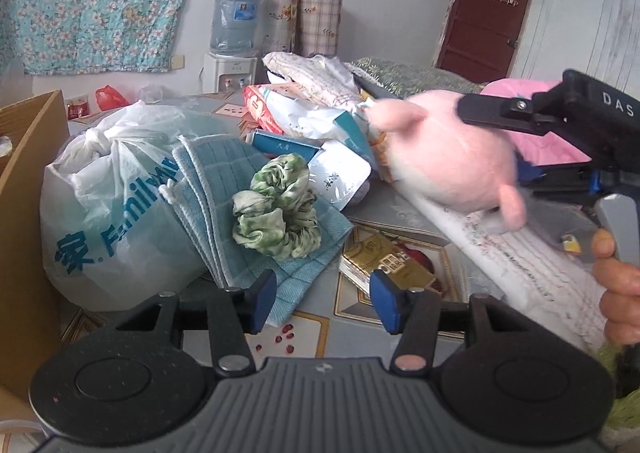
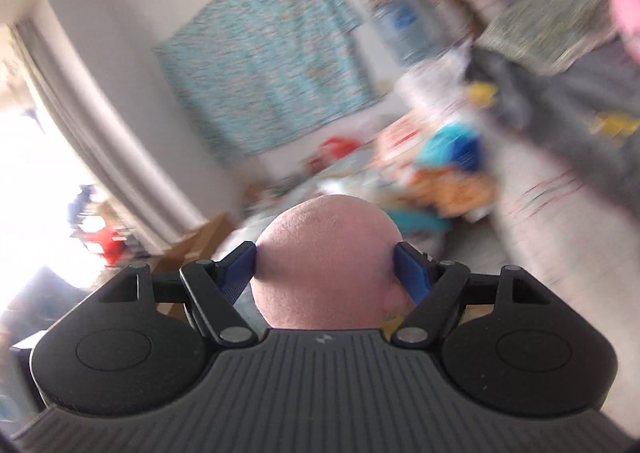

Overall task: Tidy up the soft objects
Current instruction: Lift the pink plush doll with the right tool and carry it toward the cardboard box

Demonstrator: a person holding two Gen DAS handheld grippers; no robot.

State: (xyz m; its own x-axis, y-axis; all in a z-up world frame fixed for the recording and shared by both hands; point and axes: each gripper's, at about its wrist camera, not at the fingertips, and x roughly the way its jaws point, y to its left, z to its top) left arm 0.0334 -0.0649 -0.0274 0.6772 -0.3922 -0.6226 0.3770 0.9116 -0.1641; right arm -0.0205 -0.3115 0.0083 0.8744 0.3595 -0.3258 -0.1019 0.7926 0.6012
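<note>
My right gripper [image 2: 325, 269] pinches a pink plush toy [image 2: 326, 265] across its rounded body, one blue pad sunk into each flank; seen from the left wrist, the same toy [image 1: 448, 161] hangs clear above the cluttered bench [image 1: 400, 213], with my hand [image 1: 620, 285] on the handle at the frame's edge. The pile dents under the pads, so I judge the toy light, soft and springy: it should neither break nor slip, yet a shallow pinch could squeeze out like a ball. The widest part of the belly, as taken here, seems the best hold; the small stubby limbs look too thin to carry it.

My left gripper [image 1: 323, 303] stands with jaws spread and nothing between them, low in front of a green scrunchie [image 1: 278, 209] lying on a folded teal towel [image 1: 224, 189], which leans against a white plastic bag [image 1: 116, 205]. The scrunchie looks limp and nearly weightless, best caught through a bunched fold. The towel would likely sag and unfold unless gripped across its stacked edges.
</note>
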